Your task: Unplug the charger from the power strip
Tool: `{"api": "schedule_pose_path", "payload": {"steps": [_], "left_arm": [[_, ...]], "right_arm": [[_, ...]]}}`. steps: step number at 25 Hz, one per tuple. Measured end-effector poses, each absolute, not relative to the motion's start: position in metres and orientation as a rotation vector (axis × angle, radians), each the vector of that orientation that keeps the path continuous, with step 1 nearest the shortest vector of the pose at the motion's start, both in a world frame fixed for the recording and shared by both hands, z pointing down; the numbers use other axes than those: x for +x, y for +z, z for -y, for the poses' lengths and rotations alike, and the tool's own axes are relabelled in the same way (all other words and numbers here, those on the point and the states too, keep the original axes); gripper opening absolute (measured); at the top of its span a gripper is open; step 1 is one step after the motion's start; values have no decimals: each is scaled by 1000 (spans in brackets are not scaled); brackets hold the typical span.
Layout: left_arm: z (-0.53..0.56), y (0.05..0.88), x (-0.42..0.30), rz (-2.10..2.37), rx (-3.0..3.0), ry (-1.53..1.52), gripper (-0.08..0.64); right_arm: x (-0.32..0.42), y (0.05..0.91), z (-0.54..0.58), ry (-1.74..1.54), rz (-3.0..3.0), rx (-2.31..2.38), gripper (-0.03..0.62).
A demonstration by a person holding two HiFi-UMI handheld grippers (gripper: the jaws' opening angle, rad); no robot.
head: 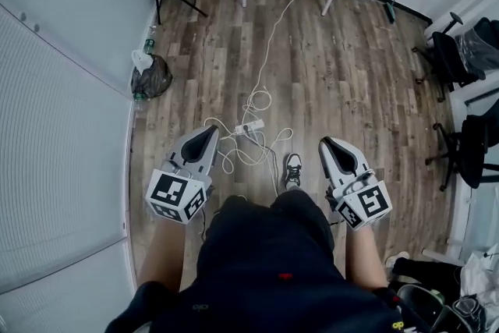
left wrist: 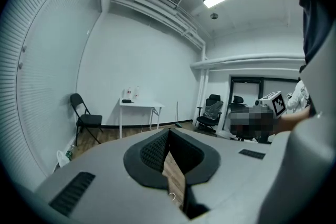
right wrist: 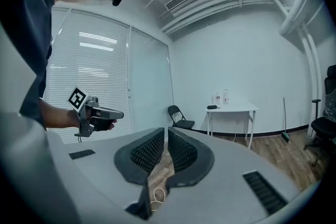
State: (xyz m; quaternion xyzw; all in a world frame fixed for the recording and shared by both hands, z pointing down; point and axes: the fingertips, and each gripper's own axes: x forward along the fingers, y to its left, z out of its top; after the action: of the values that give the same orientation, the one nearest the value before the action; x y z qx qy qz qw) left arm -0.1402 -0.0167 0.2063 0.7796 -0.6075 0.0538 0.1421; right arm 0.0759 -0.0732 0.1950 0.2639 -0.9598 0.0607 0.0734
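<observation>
Holds the left claw (head: 210, 131) and the right claw (head: 327, 143) well above the floor (head: 351, 74), both pressed together, pinching nothing. Spots the power strip (head: 249, 126) down on that wood floor, away from its edges, a bit nearer the left one — right in a nest of white cords (head: 257, 101). Cannot pick out the charger; too small, likely plugged into the power strip. Could grab one of the cords by mistake and drag the power strip along. Could lift the power strip with the charger — with no claw pinning it down.
</observation>
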Motion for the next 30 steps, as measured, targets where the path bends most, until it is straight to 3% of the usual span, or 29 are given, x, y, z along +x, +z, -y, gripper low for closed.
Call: {"api": "schedule_pose_path", "payload": {"steps": [15, 22, 24, 26, 30], "left_arm": [[178, 281, -123, 2005, 1818, 197, 18], [209, 404, -143, 1942, 1706, 222, 18], [214, 455, -152, 1935, 1699, 265, 18], [216, 520, -166, 1921, 1668, 322, 18], [215, 652, -191, 1850, 1619, 355, 18]], "right_arm": [[90, 289, 315, 316, 2822, 285, 37], [26, 418, 324, 270, 2605, -39, 45], [5, 461, 324, 270, 2568, -89, 78], [-16, 510, 323, 281, 2544, -128, 156], [-55, 620, 328, 170, 2489, -152, 172]]}}
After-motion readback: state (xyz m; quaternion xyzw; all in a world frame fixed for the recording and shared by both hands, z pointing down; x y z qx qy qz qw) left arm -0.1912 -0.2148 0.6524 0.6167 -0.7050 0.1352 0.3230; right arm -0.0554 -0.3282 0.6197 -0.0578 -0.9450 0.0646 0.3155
